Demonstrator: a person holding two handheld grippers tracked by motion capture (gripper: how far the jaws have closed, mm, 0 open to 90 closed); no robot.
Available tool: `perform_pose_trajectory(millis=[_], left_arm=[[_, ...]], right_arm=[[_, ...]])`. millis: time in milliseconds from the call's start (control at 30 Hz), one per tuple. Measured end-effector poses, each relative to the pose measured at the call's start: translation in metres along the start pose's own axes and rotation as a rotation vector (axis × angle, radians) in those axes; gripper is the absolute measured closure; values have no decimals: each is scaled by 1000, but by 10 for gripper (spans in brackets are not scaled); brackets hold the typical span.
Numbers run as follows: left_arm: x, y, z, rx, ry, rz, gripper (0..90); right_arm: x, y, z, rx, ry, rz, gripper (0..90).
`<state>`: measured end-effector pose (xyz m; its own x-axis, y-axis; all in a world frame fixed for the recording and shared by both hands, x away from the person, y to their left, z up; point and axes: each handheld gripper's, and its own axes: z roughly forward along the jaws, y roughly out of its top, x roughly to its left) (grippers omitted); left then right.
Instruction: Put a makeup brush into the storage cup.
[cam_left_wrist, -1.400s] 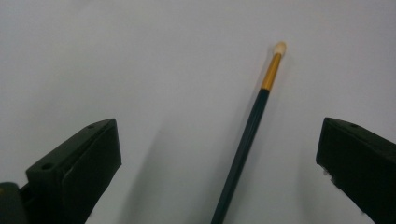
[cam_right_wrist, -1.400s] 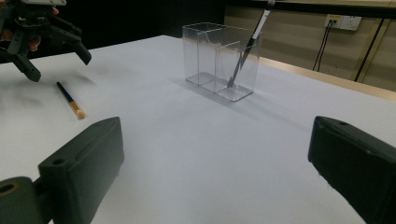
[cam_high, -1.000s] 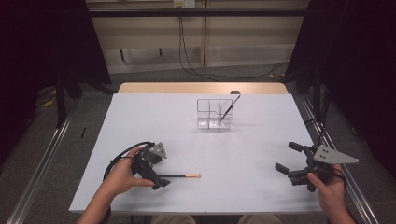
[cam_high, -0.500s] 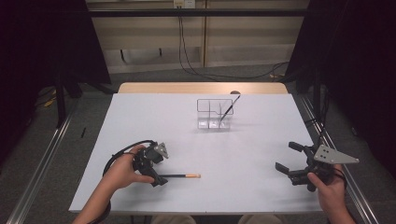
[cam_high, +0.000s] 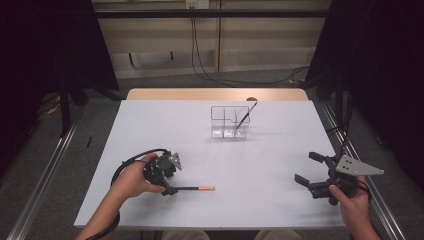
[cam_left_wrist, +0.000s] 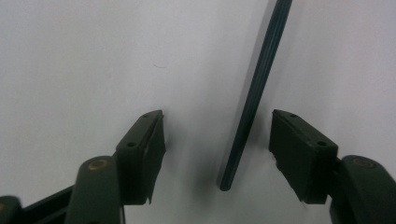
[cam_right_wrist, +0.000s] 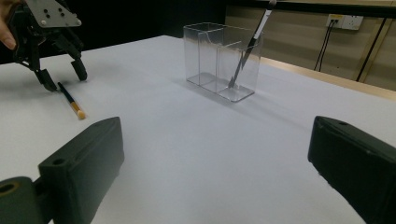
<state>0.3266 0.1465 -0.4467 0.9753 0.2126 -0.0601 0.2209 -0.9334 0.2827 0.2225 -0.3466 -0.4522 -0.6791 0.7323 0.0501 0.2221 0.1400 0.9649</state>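
Left gripper (cam_high: 167, 186): held low over the white table (cam_high: 150, 130) at its near left, tips down at the dark end of the brush (cam_high: 192, 188). In the left gripper view the jaws have just been closing, with the brush's handle (cam_left_wrist: 254, 100) standing between them. It lies nearer the right-hand pad (cam_left_wrist: 299, 154), and a gap shows on each side, so nothing is clamped yet.

The brush: lies flat on the table, dark handle toward the left gripper, pale orange tip pointing away to the right. Judged as handling: thin, stiff and very light. The smooth round shaft is likely to roll or skid sideways if one pad meets it first. The tip looks soft and is best left untouched. The best hold appears to be across the handle a little way in from its butt end, pads square to the shaft, so it does not pivot when lifted.

Clear organiser (cam_high: 230, 121): stands at mid-table, well apart from the brush, with a dark pen (cam_high: 246, 116) leaning in its right compartment.

Right gripper (cam_high: 312, 176): held at the near right of the table, jaws wide apart, holding nothing.
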Motion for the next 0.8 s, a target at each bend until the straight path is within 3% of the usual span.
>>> perform_pose_trajectory(millis=[600,800], left_arm=[[-3,4,-1,7,-18,52,502],[-5,6,0,0,-32,95,549]], right_arm=[[0,0,0,1,0,1,34],[-1,-1,1,5,3,3,34]])
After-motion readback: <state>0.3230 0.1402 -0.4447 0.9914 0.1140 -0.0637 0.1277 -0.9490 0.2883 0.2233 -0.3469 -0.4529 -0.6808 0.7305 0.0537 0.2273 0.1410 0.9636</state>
